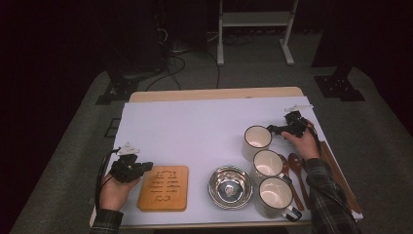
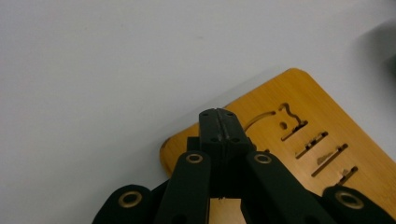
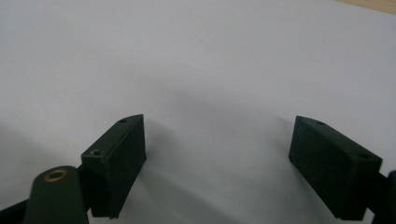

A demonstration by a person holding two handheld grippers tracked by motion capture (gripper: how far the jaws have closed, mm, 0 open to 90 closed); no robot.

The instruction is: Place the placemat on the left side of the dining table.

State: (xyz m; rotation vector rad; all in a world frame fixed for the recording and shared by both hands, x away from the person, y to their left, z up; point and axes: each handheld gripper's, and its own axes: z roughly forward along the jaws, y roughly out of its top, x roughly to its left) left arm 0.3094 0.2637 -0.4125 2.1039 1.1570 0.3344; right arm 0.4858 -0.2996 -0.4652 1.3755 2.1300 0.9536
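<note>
A wooden trivet [image 1: 163,187] with cut-out slots lies near the table's front left. My left gripper [image 1: 146,166] sits at its left edge, held in a hand. In the left gripper view the left gripper [image 2: 218,114] has its jaws pressed together with nothing between them, hovering over the trivet's [image 2: 317,121] near corner. My right gripper [image 1: 272,129] is at the right, beside the rim of the farthest white mug [image 1: 257,140]. In the right gripper view the right gripper [image 3: 219,130] stands wide open over bare white table.
Two more white mugs [image 1: 268,165] [image 1: 274,195] stand in a row toward the front right. A steel bowl [image 1: 230,186] sits left of them. Wooden spoons [image 1: 294,170] lie at the right edge. A white sheet [image 1: 195,126] covers the table.
</note>
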